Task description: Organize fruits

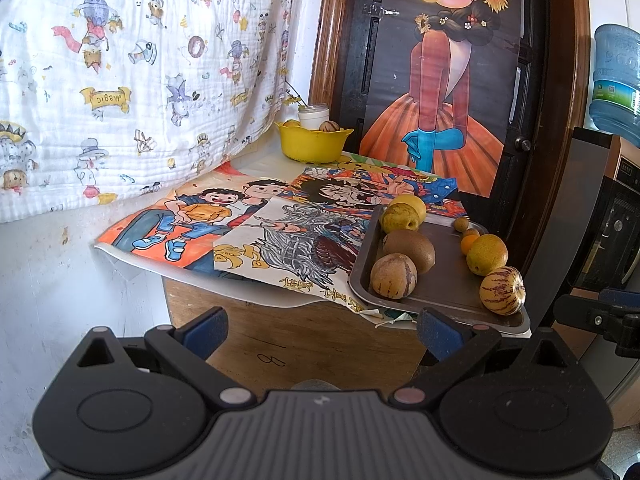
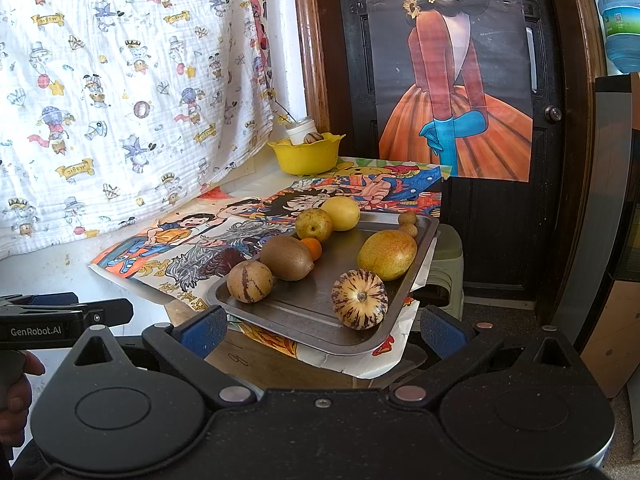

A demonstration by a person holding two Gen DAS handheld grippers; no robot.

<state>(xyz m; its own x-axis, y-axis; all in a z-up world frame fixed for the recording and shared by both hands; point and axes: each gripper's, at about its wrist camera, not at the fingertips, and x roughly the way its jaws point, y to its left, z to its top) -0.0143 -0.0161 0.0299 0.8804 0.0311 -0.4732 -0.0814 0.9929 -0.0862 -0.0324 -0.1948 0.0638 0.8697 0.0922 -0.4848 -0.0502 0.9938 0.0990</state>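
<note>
A dark metal tray (image 2: 304, 308) (image 1: 448, 280) at the table's near right corner holds several fruits: two striped pepino melons (image 2: 359, 299) (image 2: 249, 281), a kiwi (image 2: 286, 257), a small orange (image 2: 313, 247), pears (image 2: 387, 254) (image 2: 313, 224) and a yellow round fruit (image 2: 341, 213). A yellow bowl (image 2: 305, 154) (image 1: 312, 144) at the far end holds one striped fruit (image 2: 313, 137) and a white jar. My right gripper (image 2: 323, 330) is open just before the tray's near edge, empty. My left gripper (image 1: 320, 330) is open, empty, left of the tray before the table.
Colourful cartoon drawings (image 1: 248, 224) cover the wooden table (image 1: 304, 344). A patterned white cloth (image 1: 120, 80) hangs on the left. A dark door with a poster (image 2: 456, 80) stands behind. A green stool (image 2: 448, 264) and a cabinet (image 2: 616, 240) are to the right.
</note>
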